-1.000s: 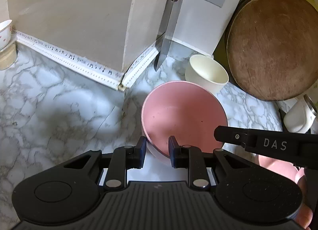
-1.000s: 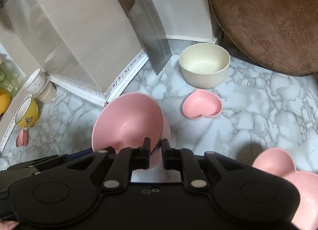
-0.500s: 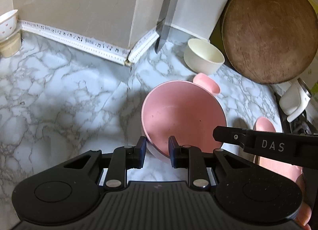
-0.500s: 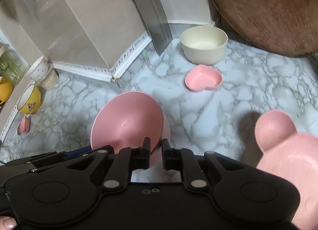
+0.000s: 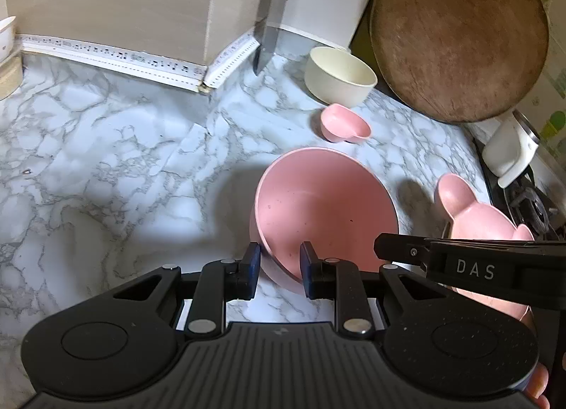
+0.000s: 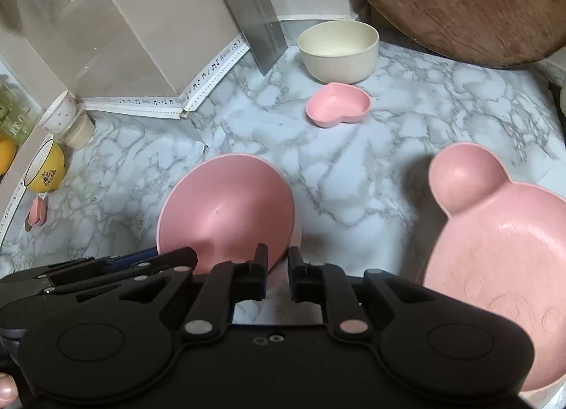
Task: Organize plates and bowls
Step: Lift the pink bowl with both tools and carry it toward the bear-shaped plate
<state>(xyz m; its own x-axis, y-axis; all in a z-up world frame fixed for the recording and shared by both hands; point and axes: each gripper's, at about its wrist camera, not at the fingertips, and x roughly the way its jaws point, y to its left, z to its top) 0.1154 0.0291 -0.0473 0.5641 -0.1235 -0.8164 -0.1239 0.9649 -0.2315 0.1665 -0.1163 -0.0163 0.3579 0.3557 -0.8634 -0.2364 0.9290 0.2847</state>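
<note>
A pink bowl [image 5: 325,211] [image 6: 226,214] hangs tilted above the marble counter [image 5: 106,161], held by its near rim from two sides. My left gripper [image 5: 279,264] is shut on the rim's left part. My right gripper [image 6: 276,271] is shut on the rim's right part, and its finger [image 5: 389,250] shows in the left wrist view. To the right lies a pink bear-shaped plate [image 6: 495,239] [image 5: 474,218]. Farther back sit a small pink heart dish [image 6: 338,105] [image 5: 345,122] and a cream bowl [image 6: 338,50] [image 5: 339,76].
A cleaver [image 6: 254,20] leans against the back wall beside a round wooden board [image 5: 460,30]. Cups, one white [image 6: 60,114] and one yellow [image 6: 47,168], stand along the left edge. A white appliance [image 5: 509,147] sits at the counter's right end.
Both grippers have drawn back from the wall with the pink bowl in them. The heart dish and the bear-shaped plate have come into view.
</note>
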